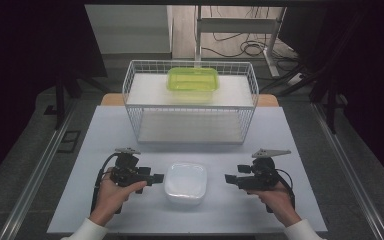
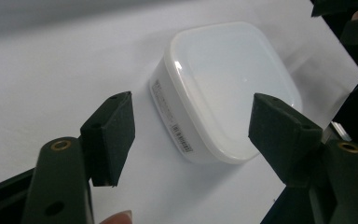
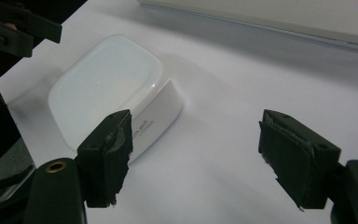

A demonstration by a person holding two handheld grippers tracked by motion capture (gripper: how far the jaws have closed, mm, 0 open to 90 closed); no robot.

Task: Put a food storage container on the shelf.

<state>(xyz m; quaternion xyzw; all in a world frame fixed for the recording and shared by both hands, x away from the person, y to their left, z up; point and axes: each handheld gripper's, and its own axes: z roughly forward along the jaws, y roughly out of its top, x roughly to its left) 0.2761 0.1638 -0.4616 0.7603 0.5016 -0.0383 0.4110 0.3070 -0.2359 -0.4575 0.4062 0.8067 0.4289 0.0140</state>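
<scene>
A white lidded plastic box (image 1: 185, 183) lies on the table near its front edge, between my two grippers; it also appears ahead of the jaws (image 2: 223, 88) and to the left of the jaws (image 3: 112, 88). My left gripper (image 1: 156, 178) sits just left of the box, open, jaws spread with nothing between them (image 2: 191, 135). My right gripper (image 1: 228, 178) hovers a short way right of the box, open and empty (image 3: 196, 154). A green lidded container (image 1: 192, 80) rests on the top shelf of a white wire rack (image 1: 130, 82).
The wire rack stands at the back of the white table (image 1: 290, 150), its lower shelf (image 1: 190, 127) bare. Table edges run close to both hands. Cables and desk legs (image 1: 240, 47) lie on the floor behind.
</scene>
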